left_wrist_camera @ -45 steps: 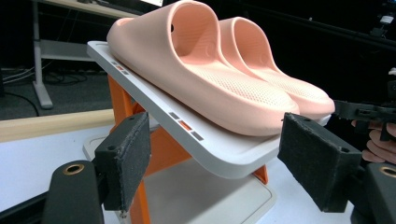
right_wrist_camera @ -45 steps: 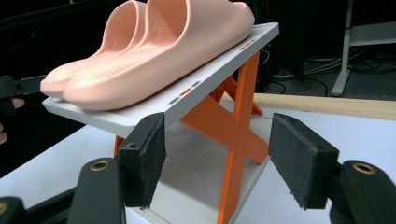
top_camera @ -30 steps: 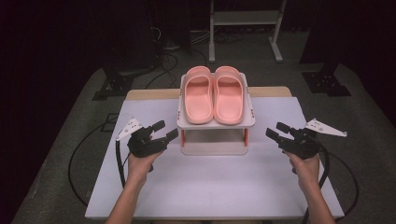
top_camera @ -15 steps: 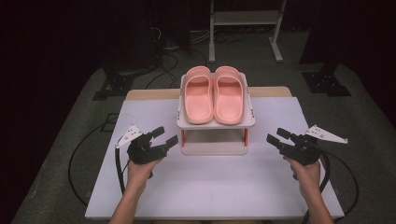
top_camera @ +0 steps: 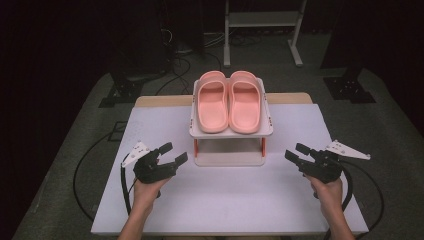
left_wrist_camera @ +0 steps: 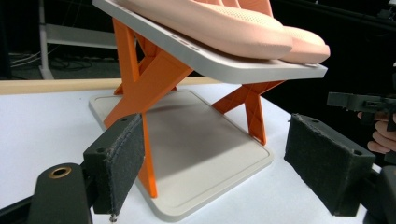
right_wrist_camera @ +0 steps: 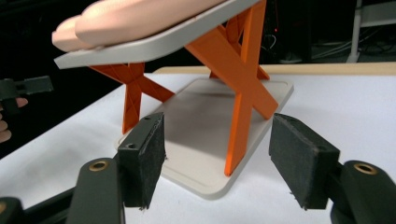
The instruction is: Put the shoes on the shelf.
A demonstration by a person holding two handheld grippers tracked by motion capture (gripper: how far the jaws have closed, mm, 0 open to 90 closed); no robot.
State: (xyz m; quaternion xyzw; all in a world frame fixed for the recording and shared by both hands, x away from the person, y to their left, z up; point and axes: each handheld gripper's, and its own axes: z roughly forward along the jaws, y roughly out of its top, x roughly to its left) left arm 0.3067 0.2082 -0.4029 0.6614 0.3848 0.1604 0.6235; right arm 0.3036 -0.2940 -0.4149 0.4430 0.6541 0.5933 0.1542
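So both sets of fingers are spread wide with nothing between them. The left gripper (top_camera: 172, 154) sits low over the desk (top_camera: 150, 125) off the rack's front-left corner, the right gripper (top_camera: 297, 153) mirrors it off the front-right, and both are clear of the rack, not touching anything. In the left gripper view the foam pads (left_wrist_camera: 116, 163) frame the orange X-shaped legs (left_wrist_camera: 149, 84), and it's the same story in the right gripper view.

The thing they're aimed at is the little two-level shoe rack (top_camera: 265, 131) in the middle of the desk, with a pair of pink slippers (top_camera: 230, 100) lying side by side on the tilted top shelf (left_wrist_camera: 224, 65). The bottom shelf (left_wrist_camera: 196, 154) has nothing on it.

What I'd worry about: that top shelf slopes, and the slippers look like they're just resting there. Bump a leg or the shelf edge on the way in and the whole rack could skid on the smooth desk, or the slippers could slide off the low end. Also, if only one side grabs first, the rack probably twists. And going for a slipper from this low means the fingers have to clear the shelf edge first, or they'll lever it upward.
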